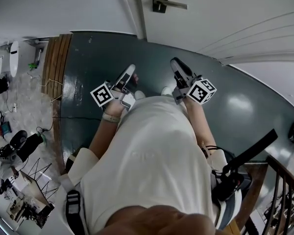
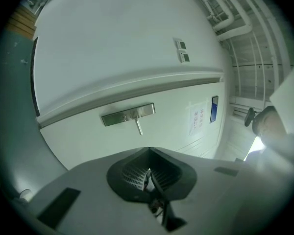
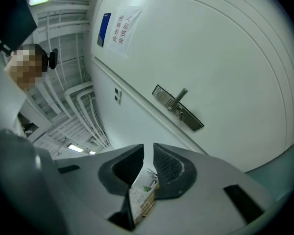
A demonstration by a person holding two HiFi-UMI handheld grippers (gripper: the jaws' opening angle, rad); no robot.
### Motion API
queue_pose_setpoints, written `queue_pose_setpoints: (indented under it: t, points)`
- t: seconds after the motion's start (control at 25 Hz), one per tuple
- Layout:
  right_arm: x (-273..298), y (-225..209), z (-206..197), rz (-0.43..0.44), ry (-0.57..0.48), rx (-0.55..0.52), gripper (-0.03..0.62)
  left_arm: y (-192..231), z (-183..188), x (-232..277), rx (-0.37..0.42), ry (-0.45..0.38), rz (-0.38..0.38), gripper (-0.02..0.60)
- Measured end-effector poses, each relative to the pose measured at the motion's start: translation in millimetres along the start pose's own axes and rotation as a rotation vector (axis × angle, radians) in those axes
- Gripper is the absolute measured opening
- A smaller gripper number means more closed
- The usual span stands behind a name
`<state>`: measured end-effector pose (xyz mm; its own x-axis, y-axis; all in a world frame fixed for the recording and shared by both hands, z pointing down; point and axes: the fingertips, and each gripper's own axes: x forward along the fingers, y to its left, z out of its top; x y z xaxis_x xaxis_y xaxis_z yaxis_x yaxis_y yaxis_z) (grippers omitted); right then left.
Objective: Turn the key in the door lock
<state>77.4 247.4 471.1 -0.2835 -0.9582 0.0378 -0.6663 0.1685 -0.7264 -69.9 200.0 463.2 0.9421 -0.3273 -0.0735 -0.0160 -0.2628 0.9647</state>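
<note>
Smooth white door (image 3: 225, 48), brushed-steel rectangular lock plate (image 3: 178, 108) with slim lever handle (image 3: 181, 95), left gripper (image 2: 149, 155) with ribbed black pads (image 2: 134, 173) pressed together, right gripper (image 3: 148, 155) with pads (image 3: 169, 163) slightly parted, empty.

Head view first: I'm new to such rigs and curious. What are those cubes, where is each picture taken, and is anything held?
No robot: a person holds a two-jaw gripper in each hand. The head view looks down from their head on the left gripper, the right gripper and a door with its handle. The marker cubes are parts of the grippers. The other two pictures look along each gripper's jaws: the left's are together, the right's slightly apart, nothing held. No key shows.
</note>
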Motion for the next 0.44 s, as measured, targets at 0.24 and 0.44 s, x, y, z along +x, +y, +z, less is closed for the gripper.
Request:
queue_pose_setpoints:
  t: [0.24,0.44]
  points:
    - [1.5,-1.1,0.4,0.005,-0.003,-0.004,0.075,-1.0,2.8,-2.7,-0.002,-0.006,0.008,0.008]
    - [-0.8,-3.4,3.3,-0.003,0.002,0.006,0.075,-2.2,0.1,-1.1,-0.006,-0.019,-0.002,0.008]
